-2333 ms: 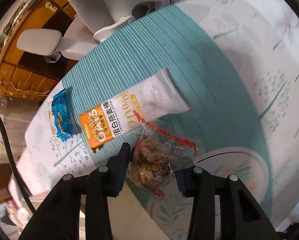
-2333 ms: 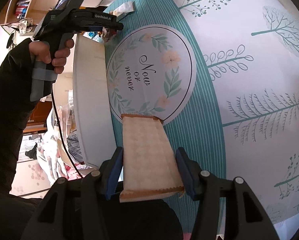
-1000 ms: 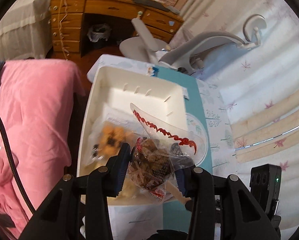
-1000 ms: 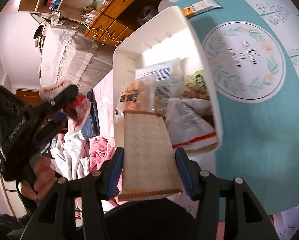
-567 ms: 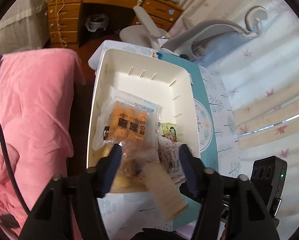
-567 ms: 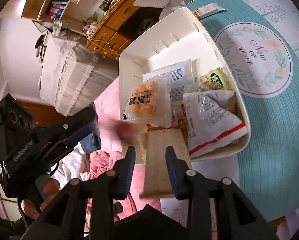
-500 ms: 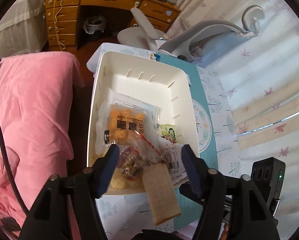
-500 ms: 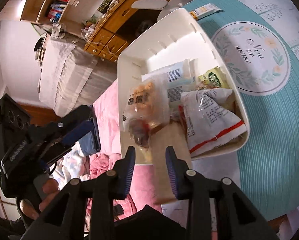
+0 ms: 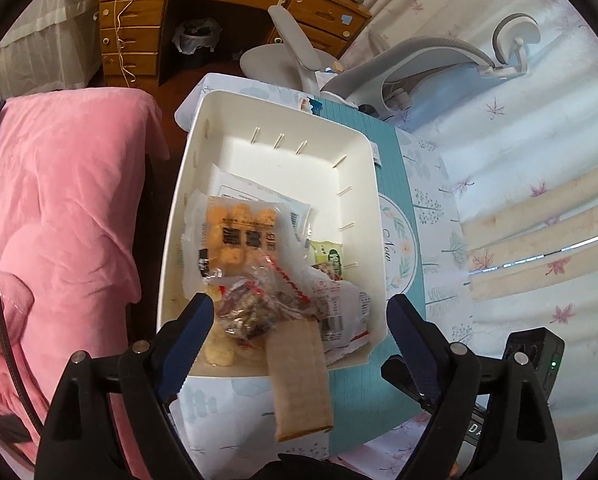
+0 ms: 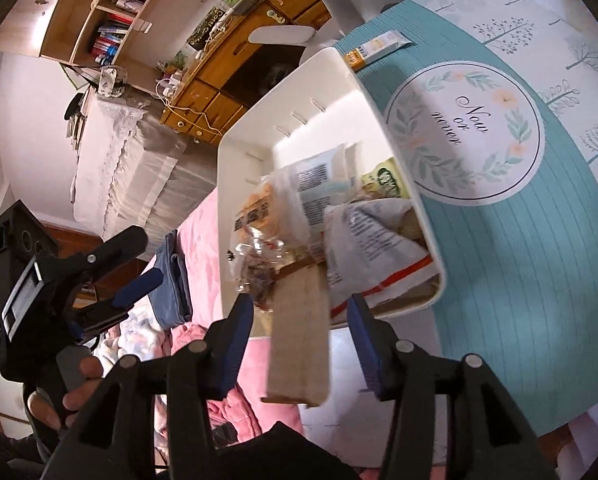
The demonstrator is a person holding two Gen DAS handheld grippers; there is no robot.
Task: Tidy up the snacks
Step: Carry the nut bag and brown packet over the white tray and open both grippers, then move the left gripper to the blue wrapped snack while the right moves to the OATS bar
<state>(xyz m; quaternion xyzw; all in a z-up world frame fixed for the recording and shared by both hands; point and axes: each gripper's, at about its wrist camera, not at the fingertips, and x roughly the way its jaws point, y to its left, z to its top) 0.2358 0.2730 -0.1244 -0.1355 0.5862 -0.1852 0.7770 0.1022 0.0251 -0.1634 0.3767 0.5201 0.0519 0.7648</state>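
Below the left wrist camera, left gripper [image 9: 297, 312] has just been opening, jaws wide, clear red-printed snack bag [image 9: 259, 304] loose in white plastic bin [image 9: 275, 120]. Right wrist view: right gripper [image 10: 301, 312], jaws just reopening, apart from tan wafer packet [image 10: 299, 340] over the bin's rim.

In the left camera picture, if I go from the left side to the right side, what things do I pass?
Pink blanket → white bin full of snack packets → teal table mat → curtain with leaf print.
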